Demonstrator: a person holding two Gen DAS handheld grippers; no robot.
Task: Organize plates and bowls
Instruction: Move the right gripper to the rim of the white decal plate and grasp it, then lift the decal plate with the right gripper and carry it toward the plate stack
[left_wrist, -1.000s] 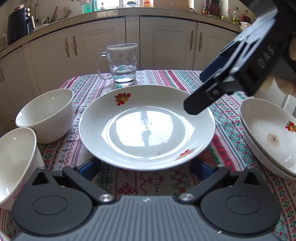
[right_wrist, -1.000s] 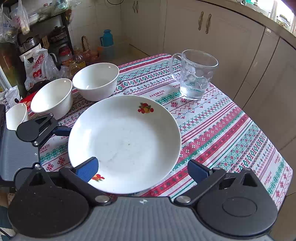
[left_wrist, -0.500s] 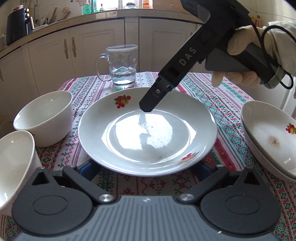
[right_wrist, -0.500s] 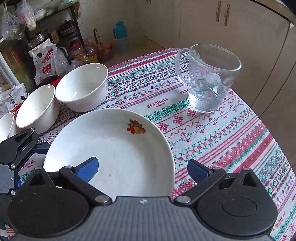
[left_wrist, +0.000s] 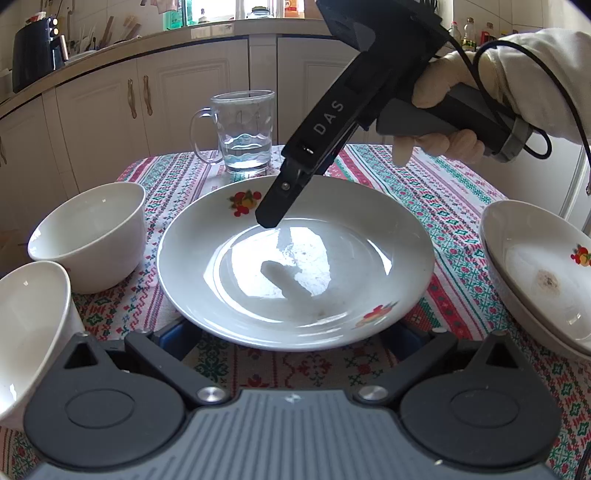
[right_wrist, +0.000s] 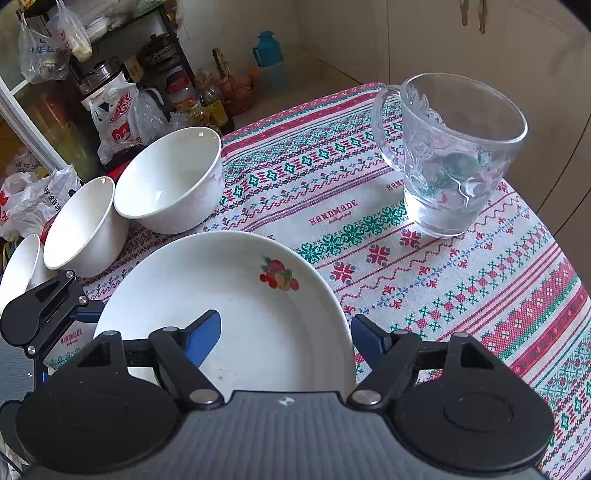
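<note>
**Right gripper straddling the far rim of the fruit plate**

I take the fruit-print plate (left_wrist: 295, 273) as my landmark; it sits in the middle of the desk (right_wrist: 461, 295), on the patterned cloth. My right gripper (right_wrist: 286, 332) slants down over its far edge, one blue pad above the plate's inside, the other outside the rim. Its jaws have just been closing, with the rim between them, yet I still see a gap at each pad, so it stands spread and grips nothing. A gloved hand (left_wrist: 443, 107) holds its handle.

My left gripper (left_wrist: 295, 328) waits at the plate's near edge, jaws spread wide. The edge hides both pads, so I cannot tell whether they touch it.

Left of the plate stand two white bowls (left_wrist: 92, 236); the right wrist view shows a third one (right_wrist: 18, 266) beyond them. Right of the plate lie stacked plates (left_wrist: 535, 273) with the same fruit print. Behind the plate stands a glass mug (left_wrist: 245, 133) holding a little water.
</note>
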